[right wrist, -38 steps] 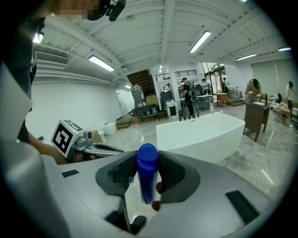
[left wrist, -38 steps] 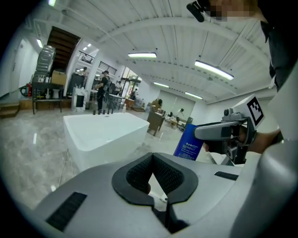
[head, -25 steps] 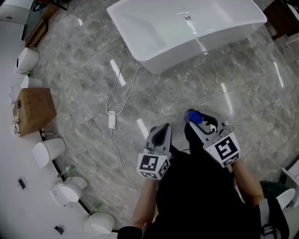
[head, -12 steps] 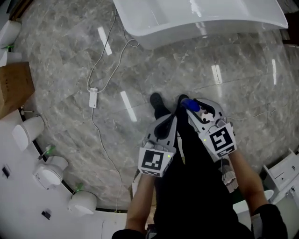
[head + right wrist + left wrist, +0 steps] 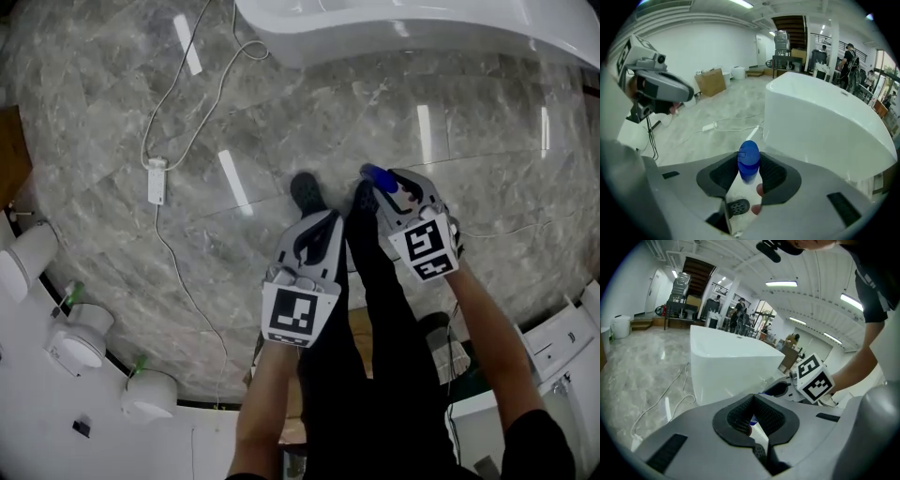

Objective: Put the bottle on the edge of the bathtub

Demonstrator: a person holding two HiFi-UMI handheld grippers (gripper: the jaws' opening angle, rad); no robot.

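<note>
A white bottle with a blue cap (image 5: 748, 159) stands upright between the pads of my right gripper (image 5: 749, 172), which is shut on it. In the head view the blue cap (image 5: 378, 174) pokes out ahead of the right gripper (image 5: 386, 187). The white bathtub (image 5: 422, 28) lies across the top edge of that view, some way ahead of both grippers. It fills the right of the right gripper view as a white bathtub wall (image 5: 825, 126). My left gripper (image 5: 316, 236) is beside the right one, shut and holding nothing (image 5: 753, 399).
A white cable with a power adapter (image 5: 156, 180) trails over the marble floor at the left, toward the tub. White toilets (image 5: 80, 342) line the left wall. A cardboard box (image 5: 711, 80) stands far off. People (image 5: 846, 58) stand behind the tub.
The bathtub has slid to the top edge of the head view as the person walks toward it. Both grippers keep their pose and the right one still holds the bottle.
</note>
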